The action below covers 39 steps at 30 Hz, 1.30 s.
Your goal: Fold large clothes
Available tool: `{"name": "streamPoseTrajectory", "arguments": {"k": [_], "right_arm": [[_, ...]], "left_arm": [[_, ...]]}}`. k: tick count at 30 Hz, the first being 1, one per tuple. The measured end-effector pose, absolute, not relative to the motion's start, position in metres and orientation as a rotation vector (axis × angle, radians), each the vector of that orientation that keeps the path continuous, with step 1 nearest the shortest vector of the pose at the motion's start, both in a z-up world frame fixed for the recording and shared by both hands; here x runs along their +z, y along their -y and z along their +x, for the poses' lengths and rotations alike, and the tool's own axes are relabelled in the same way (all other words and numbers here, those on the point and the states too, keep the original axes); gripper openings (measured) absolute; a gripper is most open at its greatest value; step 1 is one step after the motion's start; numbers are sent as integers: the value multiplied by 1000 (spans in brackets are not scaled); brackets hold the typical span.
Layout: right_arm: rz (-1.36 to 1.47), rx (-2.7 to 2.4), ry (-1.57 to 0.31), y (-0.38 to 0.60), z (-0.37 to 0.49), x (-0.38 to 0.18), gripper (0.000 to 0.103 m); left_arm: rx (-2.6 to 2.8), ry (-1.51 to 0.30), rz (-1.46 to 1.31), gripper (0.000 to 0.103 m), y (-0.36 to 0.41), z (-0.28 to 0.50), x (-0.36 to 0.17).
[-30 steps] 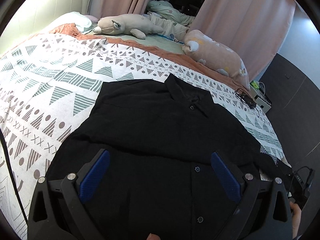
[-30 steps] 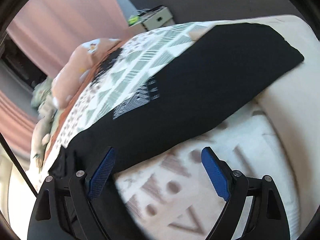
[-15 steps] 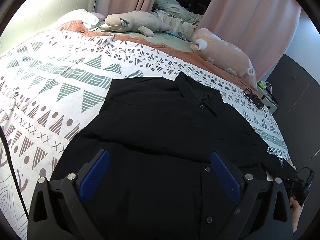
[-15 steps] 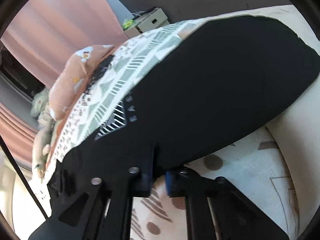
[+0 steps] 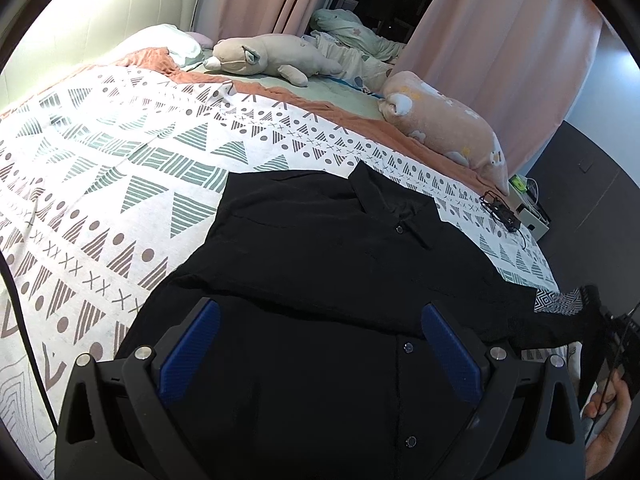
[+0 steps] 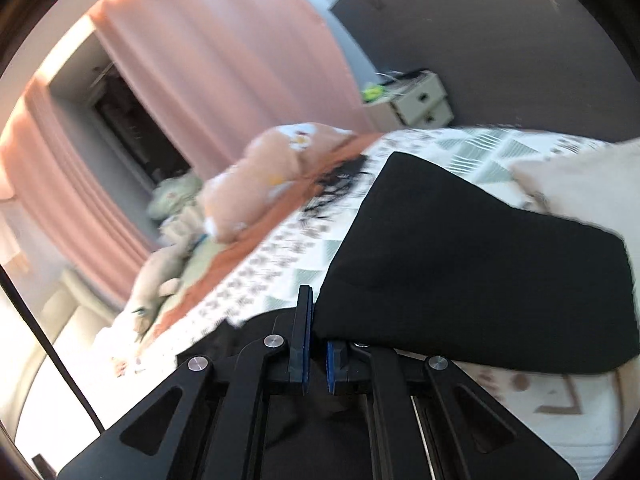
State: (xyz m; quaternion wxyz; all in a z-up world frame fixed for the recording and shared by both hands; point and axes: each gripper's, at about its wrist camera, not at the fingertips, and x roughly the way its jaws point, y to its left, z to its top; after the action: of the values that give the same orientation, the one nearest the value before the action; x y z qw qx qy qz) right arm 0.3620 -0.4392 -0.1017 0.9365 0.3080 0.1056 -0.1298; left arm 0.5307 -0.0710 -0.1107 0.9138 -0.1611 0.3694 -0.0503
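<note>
A black button-up shirt [image 5: 340, 264] lies face up on the patterned bedspread [image 5: 120, 184], collar toward the far side. My left gripper [image 5: 318, 308] hovers open over the shirt's lower front, with nothing between its blue pads [image 5: 192, 348]. The shirt's sleeve [image 6: 460, 260] is raised off the bed. My right gripper [image 6: 314, 320] is shut on the sleeve's edge, and the cloth drapes over its right finger. In the left wrist view the sleeve stretches right toward the right gripper [image 5: 612, 320], held by a hand [image 5: 608, 412].
A grey plush toy [image 5: 272, 56] and a pink plush pillow [image 5: 444, 124] lie at the bed's far side. A black cable bundle [image 5: 500, 210] sits near the bed's right edge. A small white cabinet [image 6: 412, 100] stands beyond it by pink curtains [image 6: 224, 64].
The right gripper closed on the sleeve's edge, then rose and tilted up with it, lifting the sleeve off the bed. The left gripper stayed open over the shirt.
</note>
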Motion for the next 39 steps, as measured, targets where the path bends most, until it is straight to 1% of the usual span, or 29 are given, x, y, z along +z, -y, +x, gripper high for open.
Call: {"name": "streamPoseTrajectory", "arguments": {"k": [7,14,20,22,25,26,28,29,30,31,36,39], "right_arm": [[572,-147,-233,388,371,-91,2],[540,-84,-289,374,404,-96,2],[498,-4,-350,367,445,-105,2],[483,15,-392,365,466,-117,2],[538,51,-541,371,498,-148,4],[554,48,-578,373,509,-154,7],[572,13,-667,381,522,-174,20],[577,13,-685,384,524,-178,48],[581,18,-700,388,525,-181,87],[586,24,-708,389,524,-181,94],[558,-5,-752,402,502,-170,95],[551,-40,-736,419,477,-156,95]], "left_arm": [[-89,-718,-355,103,56,524,-100],[-110,-723,-426,103,38,524,-101],[-95,-724,-426,103,34,526,-102],[-94,-733,-431,103,35,527,-104],[-102,-748,-426,103,38,528,-106],[-104,-748,-421,103,39,528,-107],[-107,-749,-410,103,42,528,-106],[-111,-749,-406,103,44,528,-106],[-113,-750,-403,103,45,528,-107],[-115,-750,-401,103,46,528,-107],[-123,-756,-390,103,51,528,-106],[-123,-754,-385,103,53,527,-106]]}}
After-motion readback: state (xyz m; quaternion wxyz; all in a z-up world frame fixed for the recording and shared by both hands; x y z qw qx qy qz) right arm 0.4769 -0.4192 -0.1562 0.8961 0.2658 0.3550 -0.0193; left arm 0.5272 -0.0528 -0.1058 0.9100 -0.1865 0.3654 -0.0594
